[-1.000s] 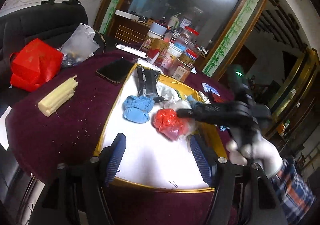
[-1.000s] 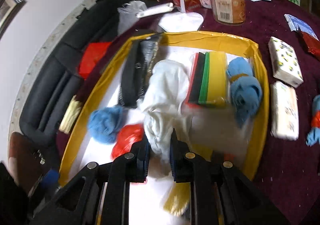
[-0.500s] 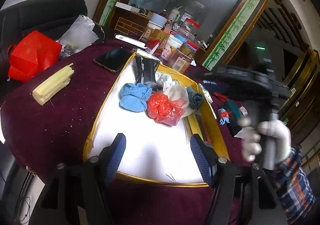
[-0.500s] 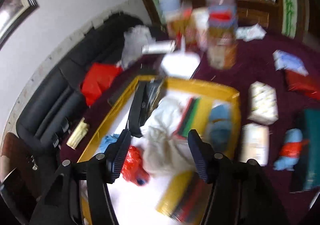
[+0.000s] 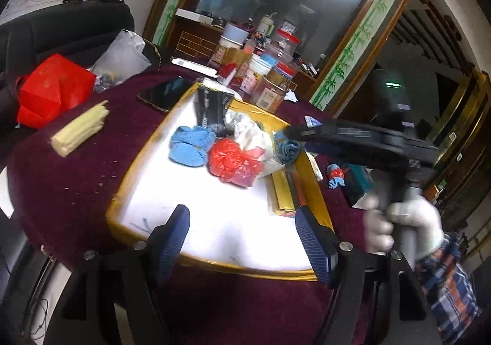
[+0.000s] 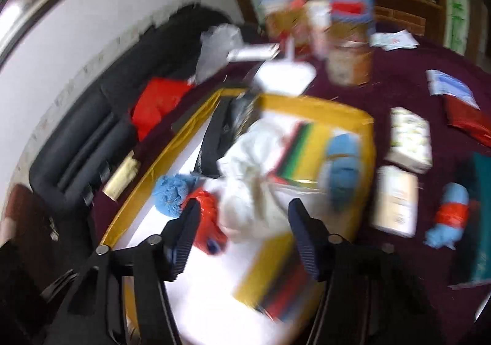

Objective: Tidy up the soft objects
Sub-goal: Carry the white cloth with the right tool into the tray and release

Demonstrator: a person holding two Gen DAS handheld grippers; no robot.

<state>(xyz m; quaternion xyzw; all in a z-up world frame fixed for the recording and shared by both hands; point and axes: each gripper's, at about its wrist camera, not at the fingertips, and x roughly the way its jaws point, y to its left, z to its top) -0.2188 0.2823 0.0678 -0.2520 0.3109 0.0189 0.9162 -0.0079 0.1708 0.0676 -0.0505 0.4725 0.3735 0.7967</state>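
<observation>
A yellow-rimmed white tray point(image 5: 144, 154) point(image 6: 365, 142) holds a blue knitted bundle point(image 5: 190, 145) point(image 6: 172, 194), a red plastic bag point(image 5: 233, 160) point(image 6: 205, 222), a white cloth point(image 5: 254, 136) point(image 6: 254, 179), a rolled blue cloth point(image 5: 288, 151) point(image 6: 340, 173) and coloured packs point(image 5: 284, 194) point(image 6: 276, 277). My left gripper point(image 5: 242, 240) is open and empty over the tray's near edge. My right gripper point(image 6: 242, 240) is open and empty above the tray; its body point(image 5: 353, 136) shows in the left wrist view. A blue roll with a red band point(image 6: 448, 216) point(image 5: 336, 176) lies on the table outside the tray.
The maroon table point(image 5: 76, 179) carries a phone point(image 5: 164, 93), a pale yellow bundle point(image 5: 79, 130), jars and boxes point(image 5: 270, 81) at the back, two tissue packs point(image 6: 408, 139) and a teal box point(image 6: 481, 222) on the right. A red bag point(image 5: 52, 90) lies on a black sofa.
My right gripper has let go of the white cloth, opened and lifted back from the tray. The left gripper has stayed open and shifted slightly.
</observation>
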